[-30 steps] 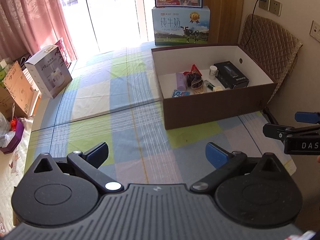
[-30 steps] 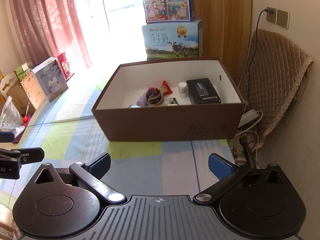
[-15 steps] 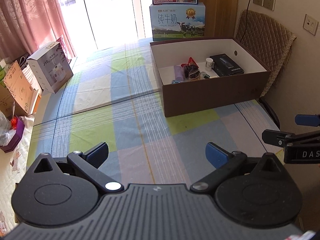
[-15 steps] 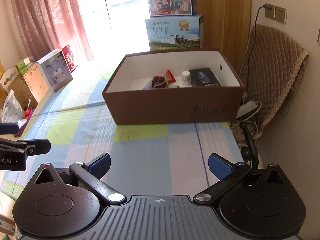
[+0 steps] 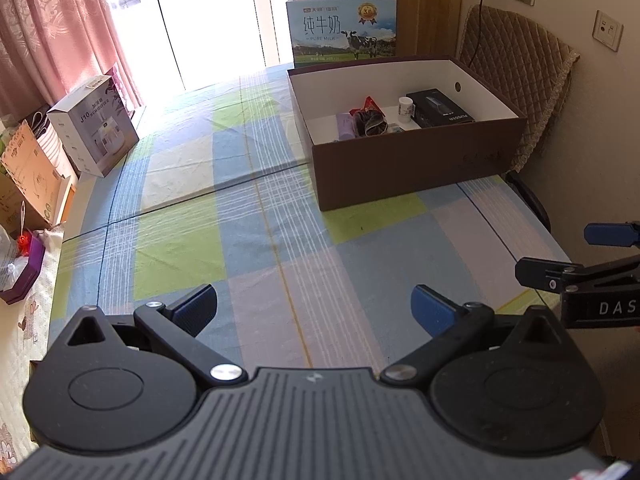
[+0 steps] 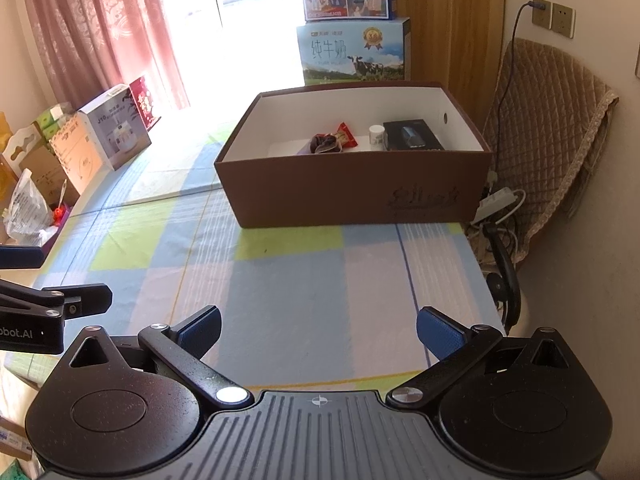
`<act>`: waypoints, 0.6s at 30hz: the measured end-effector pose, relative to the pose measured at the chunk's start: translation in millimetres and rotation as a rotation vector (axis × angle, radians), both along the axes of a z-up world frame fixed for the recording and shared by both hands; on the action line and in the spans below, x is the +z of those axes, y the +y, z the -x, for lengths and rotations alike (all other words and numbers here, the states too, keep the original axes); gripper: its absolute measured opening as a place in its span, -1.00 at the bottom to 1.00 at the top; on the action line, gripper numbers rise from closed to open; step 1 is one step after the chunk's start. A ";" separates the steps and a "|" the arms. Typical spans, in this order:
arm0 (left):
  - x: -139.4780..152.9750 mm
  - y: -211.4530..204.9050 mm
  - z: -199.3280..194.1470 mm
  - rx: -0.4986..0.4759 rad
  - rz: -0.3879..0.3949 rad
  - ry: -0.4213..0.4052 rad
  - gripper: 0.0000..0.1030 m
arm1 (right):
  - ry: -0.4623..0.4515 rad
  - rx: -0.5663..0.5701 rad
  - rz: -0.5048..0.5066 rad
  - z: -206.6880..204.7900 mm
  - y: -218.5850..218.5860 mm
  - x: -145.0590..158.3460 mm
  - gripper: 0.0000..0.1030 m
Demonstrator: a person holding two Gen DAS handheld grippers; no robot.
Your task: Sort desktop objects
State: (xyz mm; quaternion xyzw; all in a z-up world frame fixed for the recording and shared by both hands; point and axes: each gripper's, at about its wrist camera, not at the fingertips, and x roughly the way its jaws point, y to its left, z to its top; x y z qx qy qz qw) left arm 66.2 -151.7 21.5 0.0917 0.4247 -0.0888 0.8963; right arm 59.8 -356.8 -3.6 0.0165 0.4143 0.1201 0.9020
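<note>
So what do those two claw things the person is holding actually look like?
Both look alike. The left claw and right claw are matte black plastic: a ribbed central body, two round discs with triangular cut-outs, silver pivot screws, and slim black arms ending in blue textured pads. Seen side-on, white lettering appears on each body, partly cut off. No cables or sleeves show.

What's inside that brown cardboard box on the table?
Inside the brown box lie a black carton, a small white bottle, a red snack packet, a dark pouch and a lilac tube. The near wall hides the floor just behind it.
</note>
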 end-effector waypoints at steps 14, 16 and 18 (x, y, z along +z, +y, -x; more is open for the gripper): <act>-6.6 1.6 7.3 0.004 -0.011 0.018 0.98 | 0.021 0.008 -0.005 4.2 3.6 -4.6 0.96; -6.6 1.4 7.4 0.003 -0.010 0.018 0.98 | 0.024 0.006 -0.005 4.2 3.8 -5.1 0.96; -7.3 1.1 7.4 0.003 -0.009 0.018 0.98 | 0.025 0.004 -0.005 4.4 4.1 -5.6 0.96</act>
